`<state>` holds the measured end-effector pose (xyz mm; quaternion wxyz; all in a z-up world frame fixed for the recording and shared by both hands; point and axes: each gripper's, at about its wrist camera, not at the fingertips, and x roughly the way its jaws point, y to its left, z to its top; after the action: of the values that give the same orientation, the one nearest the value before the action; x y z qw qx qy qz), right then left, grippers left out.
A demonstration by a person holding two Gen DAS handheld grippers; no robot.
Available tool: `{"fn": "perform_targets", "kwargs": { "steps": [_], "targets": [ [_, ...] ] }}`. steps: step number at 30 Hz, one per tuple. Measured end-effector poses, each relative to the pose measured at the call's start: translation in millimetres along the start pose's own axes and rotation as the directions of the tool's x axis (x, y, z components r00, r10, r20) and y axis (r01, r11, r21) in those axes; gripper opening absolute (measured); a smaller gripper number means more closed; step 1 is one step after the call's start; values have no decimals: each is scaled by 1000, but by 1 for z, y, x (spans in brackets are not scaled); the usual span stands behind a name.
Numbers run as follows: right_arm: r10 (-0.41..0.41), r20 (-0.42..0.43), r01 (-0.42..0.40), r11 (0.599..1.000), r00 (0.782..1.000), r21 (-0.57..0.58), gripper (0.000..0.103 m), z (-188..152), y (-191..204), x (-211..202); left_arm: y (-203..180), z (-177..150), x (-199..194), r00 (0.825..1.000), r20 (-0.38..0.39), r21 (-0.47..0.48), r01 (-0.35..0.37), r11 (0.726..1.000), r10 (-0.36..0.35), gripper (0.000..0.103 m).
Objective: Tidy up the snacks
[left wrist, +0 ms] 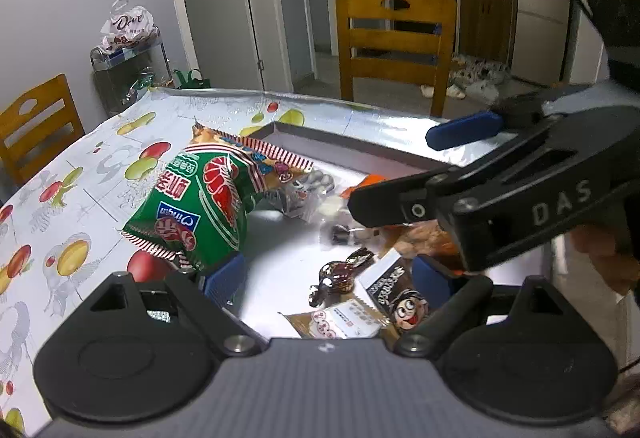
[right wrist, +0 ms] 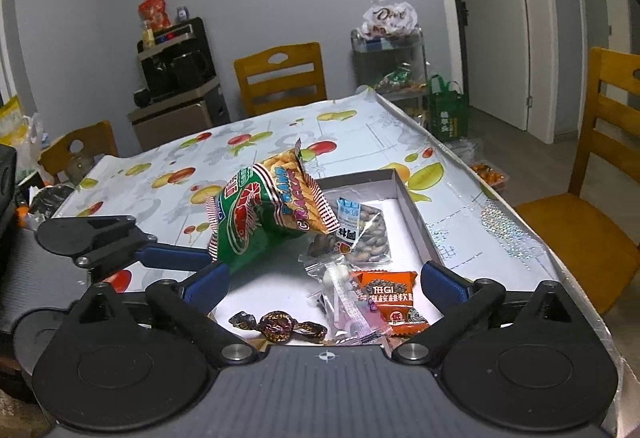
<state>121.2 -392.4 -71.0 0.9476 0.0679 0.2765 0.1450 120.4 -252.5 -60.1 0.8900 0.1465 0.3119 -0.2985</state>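
Snacks sit in my shallow box (right wrist: pixel 416 222) on the fruit-print desk (right wrist: pixel 248 145), with wooden chairs (left wrist: pixel 394 41) and grey walls around. My green cracker bag (right wrist: pixel 260 213) leans up, top pointing away. My left tongs (left wrist: pixel 330 278) and right tongs (right wrist: pixel 324 282) gape wide, holding nothing. Some packets hide behind them.

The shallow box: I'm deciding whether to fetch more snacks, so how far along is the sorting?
Done: the shallow box already holds an orange packet, a nut pouch and a wrapped candy. In hand: nothing; the left gripper and right gripper are both open. Left: the green cracker bag leans over the box's edge, not yet lying flat inside.
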Motion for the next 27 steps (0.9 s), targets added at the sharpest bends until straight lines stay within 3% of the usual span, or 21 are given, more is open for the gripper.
{"fn": "perform_targets", "kwargs": {
  "steps": [4,14,27],
  "targets": [
    [-46,16,45,999,999,22,103,2,5,-14,11,-8,-26,996,45,-47,77,996,-74,91],
    [-161,21,161,987,987,27,103,-29,37,-54,38,-56,-87,991,109,-54,89,995,-82,95],
    [-278,7,276,956,961,104,103,-88,72,-88,29,-102,-85,993,86,-19,82,996,-80,95]
  ]
}}
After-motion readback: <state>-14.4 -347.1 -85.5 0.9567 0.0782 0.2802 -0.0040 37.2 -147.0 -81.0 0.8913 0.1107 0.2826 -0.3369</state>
